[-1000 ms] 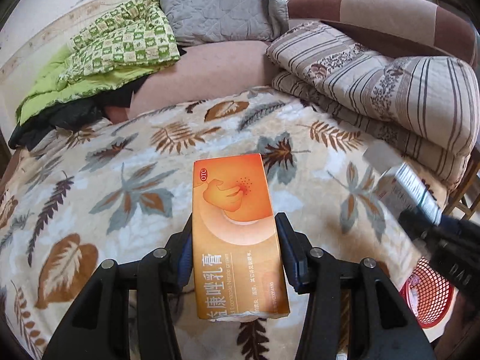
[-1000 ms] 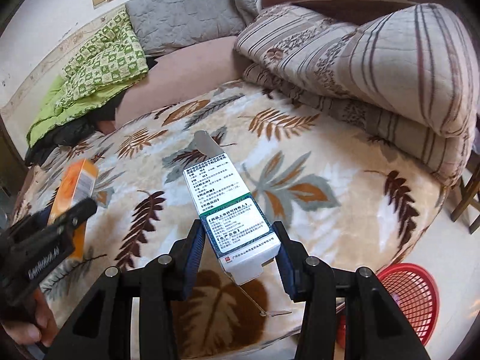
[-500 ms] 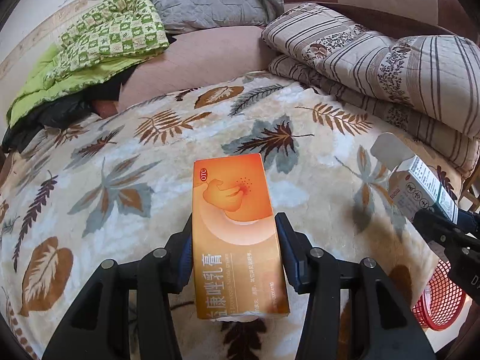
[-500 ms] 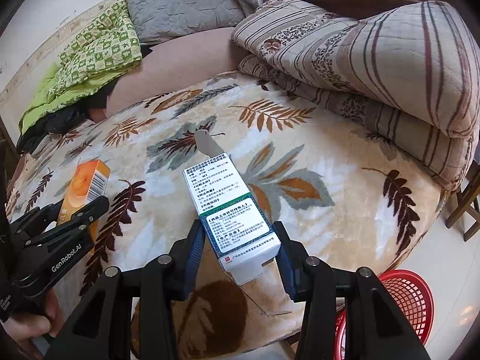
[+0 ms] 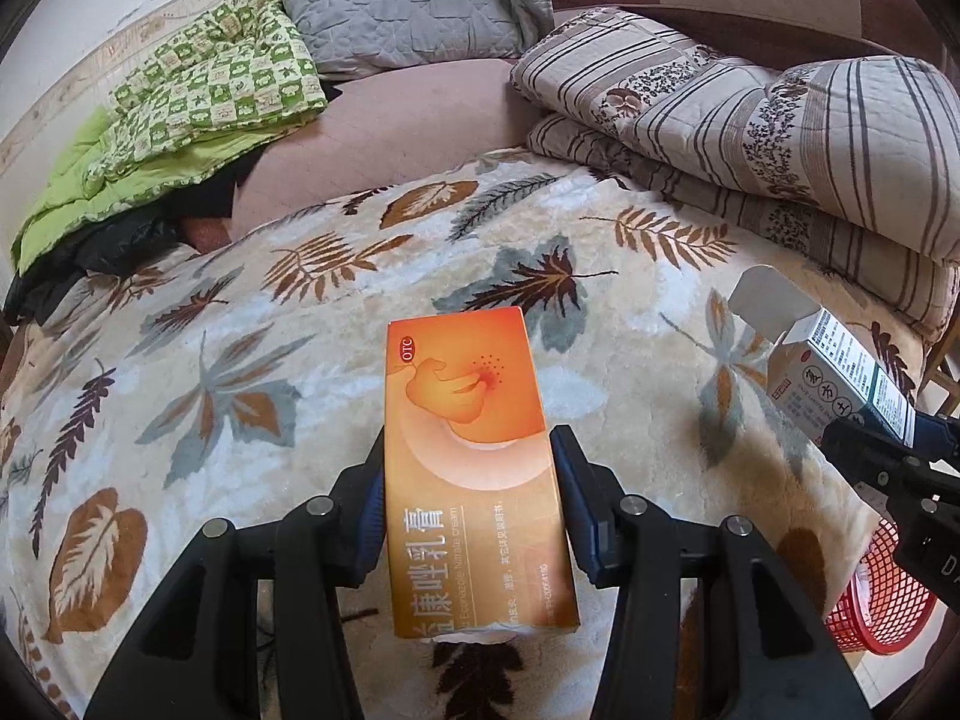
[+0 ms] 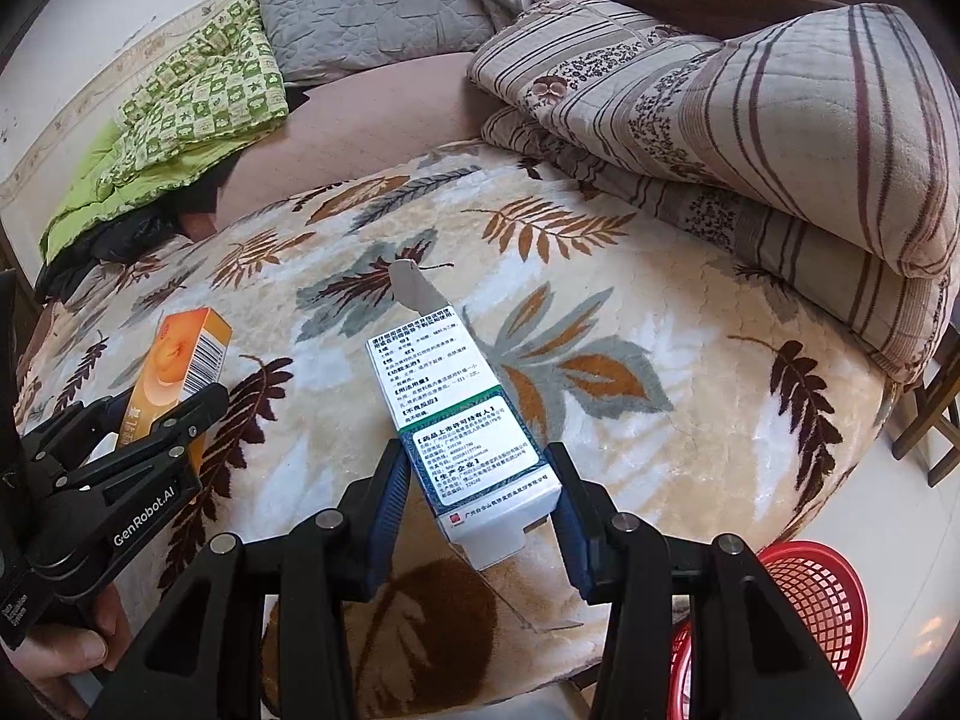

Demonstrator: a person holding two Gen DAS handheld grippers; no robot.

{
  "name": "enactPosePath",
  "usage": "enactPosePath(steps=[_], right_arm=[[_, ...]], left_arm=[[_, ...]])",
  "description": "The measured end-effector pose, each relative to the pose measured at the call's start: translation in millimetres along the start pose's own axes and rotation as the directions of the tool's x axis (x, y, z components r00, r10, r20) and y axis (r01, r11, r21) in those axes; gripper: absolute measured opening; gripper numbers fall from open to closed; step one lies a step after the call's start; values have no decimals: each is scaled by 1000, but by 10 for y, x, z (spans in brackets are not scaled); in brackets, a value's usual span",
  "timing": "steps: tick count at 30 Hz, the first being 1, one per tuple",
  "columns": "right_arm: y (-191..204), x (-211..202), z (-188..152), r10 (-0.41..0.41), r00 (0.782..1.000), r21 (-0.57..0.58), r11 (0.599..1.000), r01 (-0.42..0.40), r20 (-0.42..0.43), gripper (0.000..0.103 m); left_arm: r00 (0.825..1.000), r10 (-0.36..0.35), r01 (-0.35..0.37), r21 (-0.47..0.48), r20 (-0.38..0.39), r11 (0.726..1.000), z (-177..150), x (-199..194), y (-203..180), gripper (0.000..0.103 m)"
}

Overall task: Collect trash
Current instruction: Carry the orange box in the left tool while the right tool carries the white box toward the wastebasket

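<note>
My left gripper (image 5: 468, 480) is shut on an orange medicine box (image 5: 471, 450), held lengthwise above the leaf-patterned blanket (image 5: 240, 360). From the right wrist view the same orange box (image 6: 186, 366) shows at the left in the left gripper (image 6: 162, 420). My right gripper (image 6: 477, 498) is shut on a white and green medicine box (image 6: 456, 420) whose far flap stands open. That white box (image 5: 834, 372) also appears at the right edge of the left wrist view. A red mesh basket (image 6: 804, 594) stands on the floor by the bed's near right corner, below and right of the right gripper.
Folded striped quilts (image 6: 750, 120) lie stacked along the bed's right side. A green checked quilt (image 5: 210, 96) and a grey pillow (image 5: 396, 6) lie at the head. A person's hand (image 6: 54, 654) holds the left gripper. A wooden chair (image 6: 936, 408) stands at the far right.
Both views have shifted a little, so the bed's near right corner and the red basket show more. Both boxes stay gripped as before.
</note>
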State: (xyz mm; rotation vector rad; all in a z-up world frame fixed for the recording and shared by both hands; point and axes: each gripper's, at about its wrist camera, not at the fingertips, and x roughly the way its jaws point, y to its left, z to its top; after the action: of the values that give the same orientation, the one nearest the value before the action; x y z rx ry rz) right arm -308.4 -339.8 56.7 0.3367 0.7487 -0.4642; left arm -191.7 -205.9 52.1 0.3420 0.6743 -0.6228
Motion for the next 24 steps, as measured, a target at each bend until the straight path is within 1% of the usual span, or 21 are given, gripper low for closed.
enactPosePath(steps=[8, 14, 20, 24], right_arm=[[-89, -75, -20, -16, 1000, 17, 1000, 16, 8, 49], [-271, -282, -110, -41, 999, 56, 998, 39, 23, 49], [-530, -634, -286, -91, 994, 94, 992, 86, 53, 49], [-832, -854, -500, -117, 992, 173, 979, 108, 44, 49]], left_arm=[[1000, -21, 21, 21, 13, 1000, -25, -122, -92, 48], [999, -44, 44, 32, 19, 999, -56, -265, -190, 48], [994, -108, 106, 57, 31, 993, -71, -502, -413, 48], [987, -162, 159, 85, 25, 984, -90, -632, -672, 48]])
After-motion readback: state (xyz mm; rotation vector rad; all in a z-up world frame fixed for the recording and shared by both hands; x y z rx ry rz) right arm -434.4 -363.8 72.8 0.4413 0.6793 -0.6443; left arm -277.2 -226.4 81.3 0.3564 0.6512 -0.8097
